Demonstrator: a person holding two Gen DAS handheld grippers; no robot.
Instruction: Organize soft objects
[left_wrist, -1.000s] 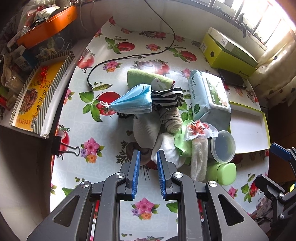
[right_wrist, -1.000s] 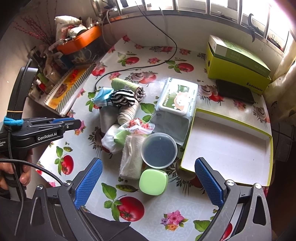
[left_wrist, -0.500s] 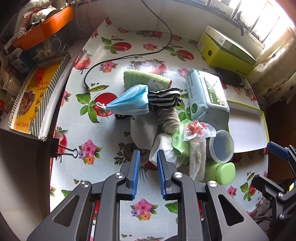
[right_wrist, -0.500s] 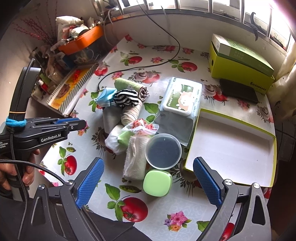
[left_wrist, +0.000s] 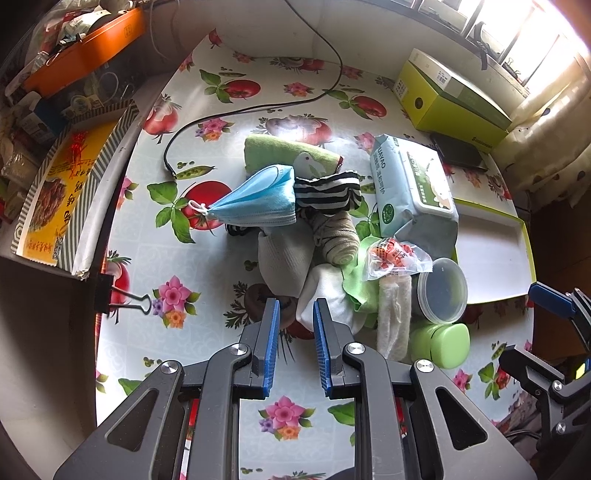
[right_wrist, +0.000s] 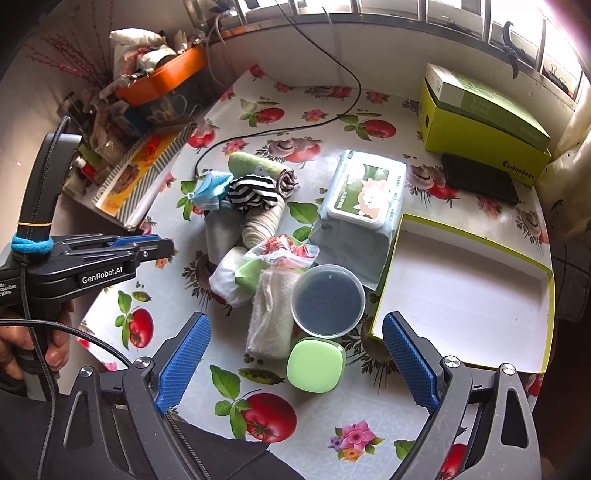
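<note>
Soft goods lie heaped at the middle of the table (right_wrist: 332, 424), a round top under a tomato-and-flower printed oilcloth: a folded blue pleated face mask (left_wrist: 258, 201), a rolled green towel (left_wrist: 284, 153), a black-and-white striped cloth (left_wrist: 328, 192), a rolled beige striped sock (left_wrist: 338, 236), a grey knit sock (left_wrist: 282, 258), a bunched white cloth (left_wrist: 327, 295), a cream fluffy washcloth (right_wrist: 271, 317) and a lime-green rag (right_wrist: 251, 271) under a crinkled clear snack packet (right_wrist: 284, 249). Hard items touch the heap's near-right side: a round clear-lidded plastic tub (right_wrist: 328, 301) and a mint-green rounded case (right_wrist: 316, 363). A soft pack of wet wipes (right_wrist: 364, 194) sits between the heap and a shallow white tray with a lime-green rim (right_wrist: 476, 236), which is empty and reaches the table's right edge. The left gripper (left_wrist: 295, 314) hangs above the heap's near edge, jaws partly apart and holding nothing; the right gripper (right_wrist: 295, 354) is spread wide and empty over the case. Sorting appears not yet begun. The next move likely calls for lowering onto one loose piece, such as the white cloth, and carrying it to the tray. Open oilcloth lies along the near and left edges; a black cable (left_wrist: 258, 107) crosses the far side.
</note>
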